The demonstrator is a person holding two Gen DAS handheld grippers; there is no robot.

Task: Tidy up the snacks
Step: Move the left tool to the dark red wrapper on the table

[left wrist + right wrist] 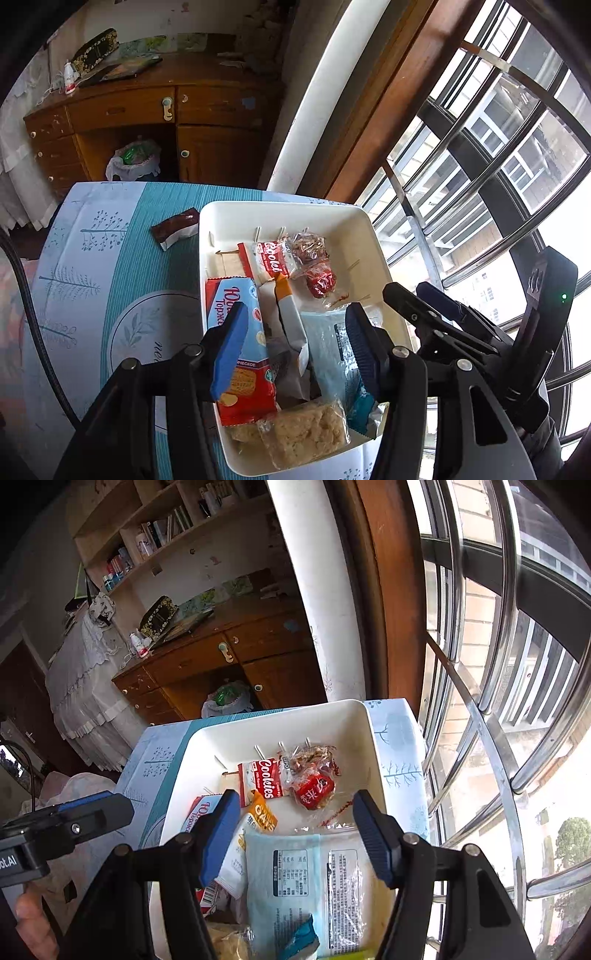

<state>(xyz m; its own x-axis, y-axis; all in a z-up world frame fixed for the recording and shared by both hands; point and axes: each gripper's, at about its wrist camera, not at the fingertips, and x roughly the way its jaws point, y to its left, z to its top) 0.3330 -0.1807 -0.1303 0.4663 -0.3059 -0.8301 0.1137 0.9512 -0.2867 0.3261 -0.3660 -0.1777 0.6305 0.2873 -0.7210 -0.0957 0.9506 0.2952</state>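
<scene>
A white tray (280, 208) on the teal tablecloth holds several snacks: a red-and-blue biscuit pack (240, 350), a white-and-orange packet (290, 321), a pale blue packet (332, 350), a wrapped rice bar (306, 432), a Cookies packet (271, 256) and a red sweet in clear wrap (321, 282). My left gripper (295, 347) hangs open over the near end of the tray, its pads touching nothing. My right gripper (295, 836) is open above the pale blue packet (306, 878) and holds nothing. A dark brown snack packet (175, 227) lies on the cloth, left of the tray.
The tray (280, 716) sits at the table's right edge beside a barred window (480, 166). A wooden desk (147, 110) stands beyond the table, with a bagged bin (135, 160) under it. A hand (33, 923) shows at the lower left of the right wrist view.
</scene>
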